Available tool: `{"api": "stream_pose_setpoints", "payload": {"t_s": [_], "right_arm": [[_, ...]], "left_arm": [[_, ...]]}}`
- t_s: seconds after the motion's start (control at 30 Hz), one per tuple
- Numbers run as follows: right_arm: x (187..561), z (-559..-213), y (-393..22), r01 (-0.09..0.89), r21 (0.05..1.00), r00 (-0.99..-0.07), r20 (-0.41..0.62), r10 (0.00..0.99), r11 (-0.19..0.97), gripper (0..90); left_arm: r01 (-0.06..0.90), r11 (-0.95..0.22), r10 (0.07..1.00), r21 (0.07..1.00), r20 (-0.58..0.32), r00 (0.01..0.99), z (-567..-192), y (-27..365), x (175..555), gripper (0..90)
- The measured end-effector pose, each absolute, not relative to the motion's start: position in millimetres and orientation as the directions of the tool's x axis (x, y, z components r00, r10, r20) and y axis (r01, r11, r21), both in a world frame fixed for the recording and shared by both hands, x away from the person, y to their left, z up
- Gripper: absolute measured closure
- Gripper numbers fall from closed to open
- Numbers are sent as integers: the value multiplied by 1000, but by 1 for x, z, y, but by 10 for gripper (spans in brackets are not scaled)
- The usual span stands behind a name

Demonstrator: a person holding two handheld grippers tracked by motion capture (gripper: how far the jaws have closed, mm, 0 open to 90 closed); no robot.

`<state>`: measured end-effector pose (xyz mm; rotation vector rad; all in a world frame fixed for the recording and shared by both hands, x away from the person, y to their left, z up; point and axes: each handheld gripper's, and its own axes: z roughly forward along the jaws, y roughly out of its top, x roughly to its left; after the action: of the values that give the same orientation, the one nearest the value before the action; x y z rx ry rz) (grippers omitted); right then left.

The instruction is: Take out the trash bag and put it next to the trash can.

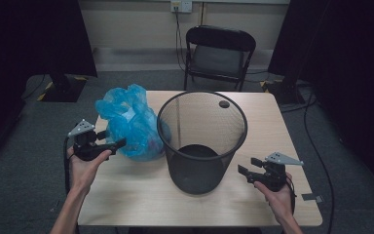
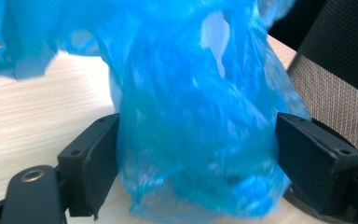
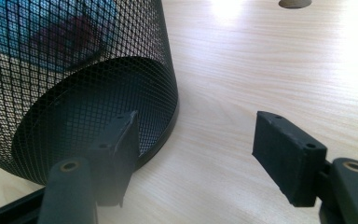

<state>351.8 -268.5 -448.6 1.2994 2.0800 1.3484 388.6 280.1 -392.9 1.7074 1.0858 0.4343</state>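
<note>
Straddling the blurred blue bag (image 2: 191, 140), left claw (image 2: 196, 158) wide, pad contact unclear; right claw (image 3: 196, 154) open, empty.

blue bag (image 2: 200, 116) blurred and top cut off, mesh bin (image 3: 74, 84) cropped left

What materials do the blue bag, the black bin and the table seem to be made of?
Blue bag: thin plastic film, glossy and translucent, crumpled into folds.
Black bin: probably metal wire mesh, matte black; the bag shows through its wall.
Table: pale wood-grain top, likely laminate, smooth with a slight sheen.
</note>
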Motion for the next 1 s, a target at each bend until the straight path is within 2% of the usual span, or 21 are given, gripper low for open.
{"api": "stream_pose_setpoints", "payload": {"t_s": [0.1, 0.17, 0.2, 0.5, 0.87, 0.97, 1.0], "right_arm": [[351, -449, -269, 507, 852, -524, 182, 832, 132, 313], [351, -450, -270, 511, 849, -521, 186, 833, 130, 313], [351, -450, -271, 513, 848, -519, 187, 834, 129, 313], [350, -454, -277, 546, 829, -501, 206, 841, 122, 313], [345, -456, -278, 546, 828, -491, 194, 849, 126, 312], [343, -457, -278, 551, 824, -486, 191, 853, 129, 312], [342, -457, -278, 552, 824, -486, 192, 853, 129, 311]], "left_arm": [[465, -101, 818, 879, -193, 542, -393, 278, 383, 182], [456, -109, 818, 884, -181, 547, -394, 279, 375, 240], [457, -124, 821, 881, -167, 546, -396, 279, 372, 242], [443, -185, 809, 877, -121, 576, -406, 264, 347, 182], [485, -244, 759, 839, -146, 635, -432, 236, 330, 165], [474, -316, 757, 822, -82, 648, -438, 226, 327, 165], [481, -316, 748, 818, -98, 657, -440, 223, 326, 165]]}}
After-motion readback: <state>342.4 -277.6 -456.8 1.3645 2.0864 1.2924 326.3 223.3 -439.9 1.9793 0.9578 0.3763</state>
